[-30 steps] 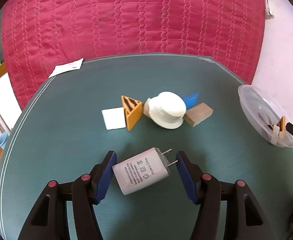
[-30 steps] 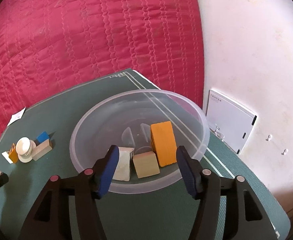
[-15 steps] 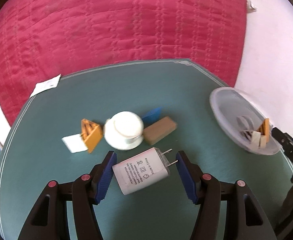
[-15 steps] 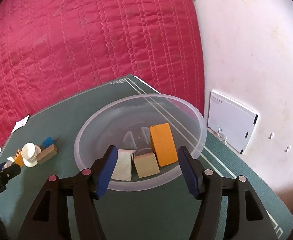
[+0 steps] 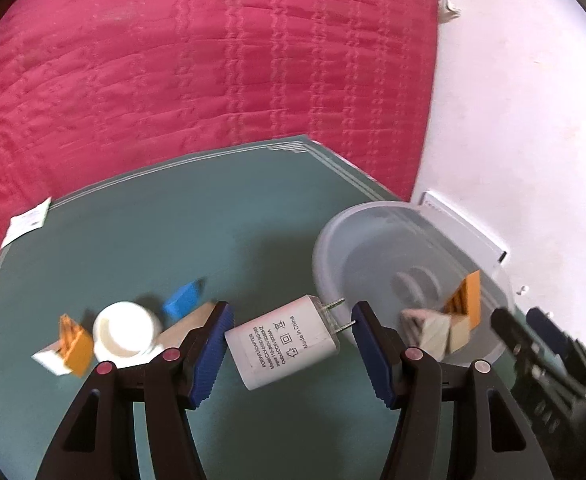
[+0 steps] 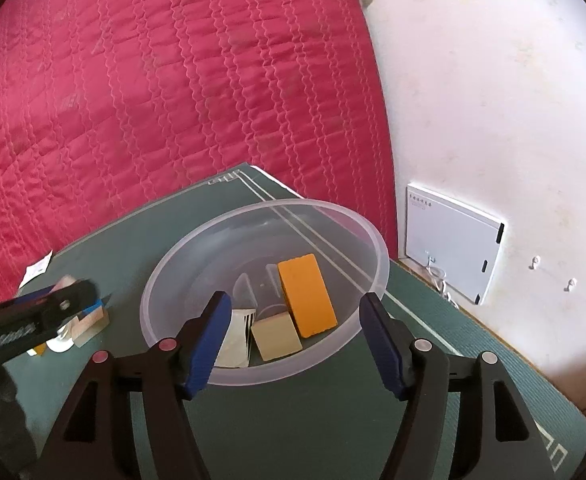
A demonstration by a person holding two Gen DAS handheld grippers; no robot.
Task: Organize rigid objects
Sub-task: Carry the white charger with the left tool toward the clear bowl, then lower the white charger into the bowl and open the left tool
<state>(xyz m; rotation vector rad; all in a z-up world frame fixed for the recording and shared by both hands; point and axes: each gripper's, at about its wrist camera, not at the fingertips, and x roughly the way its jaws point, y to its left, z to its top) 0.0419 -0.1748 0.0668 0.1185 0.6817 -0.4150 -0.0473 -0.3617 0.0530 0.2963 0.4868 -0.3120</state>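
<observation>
Holding three blocks [image 6: 307, 294]: clear bowl [image 6: 367, 236].

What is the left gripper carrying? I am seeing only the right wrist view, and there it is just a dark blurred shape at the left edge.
Observer: The left gripper holds a white power adapter between its pads.
Operator: How does the adapter lie between the fingers?
Observer: Tilted, with its two metal prongs against the right finger.
Operator: And which pieces are hidden behind that gripper in my view?
Observer: A white round container, a blue block, a wooden block and an orange striped block lie close together on the green mat.
</observation>
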